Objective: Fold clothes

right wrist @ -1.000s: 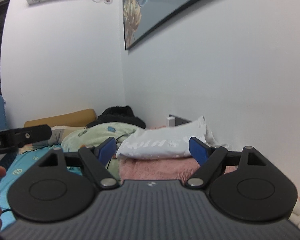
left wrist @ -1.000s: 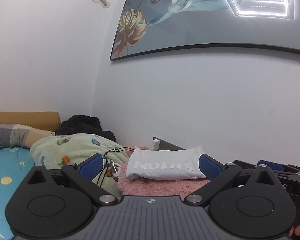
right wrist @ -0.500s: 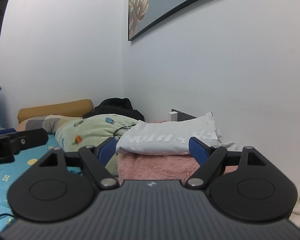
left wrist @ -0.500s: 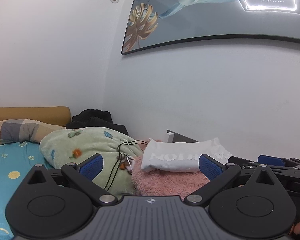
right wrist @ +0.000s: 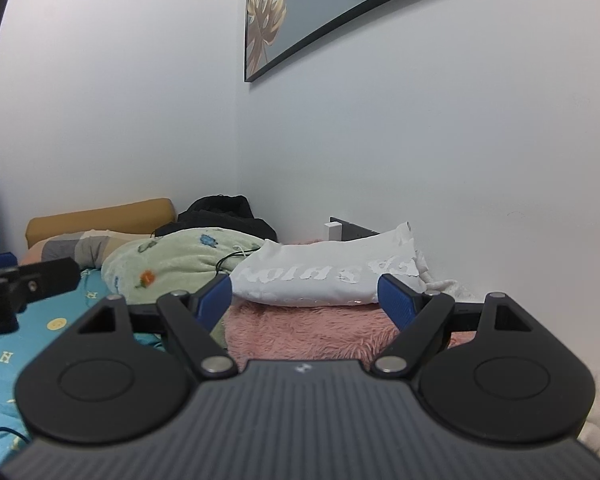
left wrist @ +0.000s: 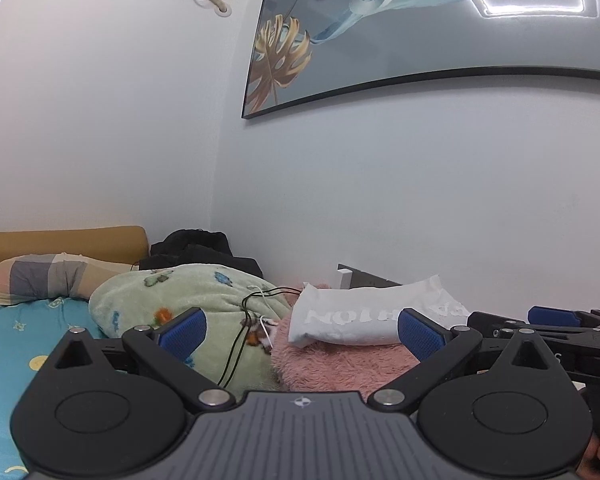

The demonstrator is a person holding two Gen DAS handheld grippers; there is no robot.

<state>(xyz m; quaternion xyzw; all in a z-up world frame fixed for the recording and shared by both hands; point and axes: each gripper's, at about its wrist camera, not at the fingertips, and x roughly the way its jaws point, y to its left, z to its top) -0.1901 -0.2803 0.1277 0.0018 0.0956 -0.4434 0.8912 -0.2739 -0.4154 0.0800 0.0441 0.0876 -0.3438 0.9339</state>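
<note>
A folded white garment with pale lettering lies on a pink fluffy blanket by the wall; it also shows in the right wrist view on the same pink blanket. My left gripper is open and empty, held low in front of the garment, apart from it. My right gripper is open and empty, also short of the garment. The right gripper shows at the right edge of the left wrist view, and the left gripper at the left edge of the right wrist view.
A green patterned blanket with a black cable lies left of the pink one. A black garment, a striped pillow and a tan headboard cushion sit behind. The blue sheet covers the bed. A white wall is close behind.
Both grippers have shifted: the white garment has drifted right in both views, and more of the green blanket and bed shows on the left. Both stay open.
</note>
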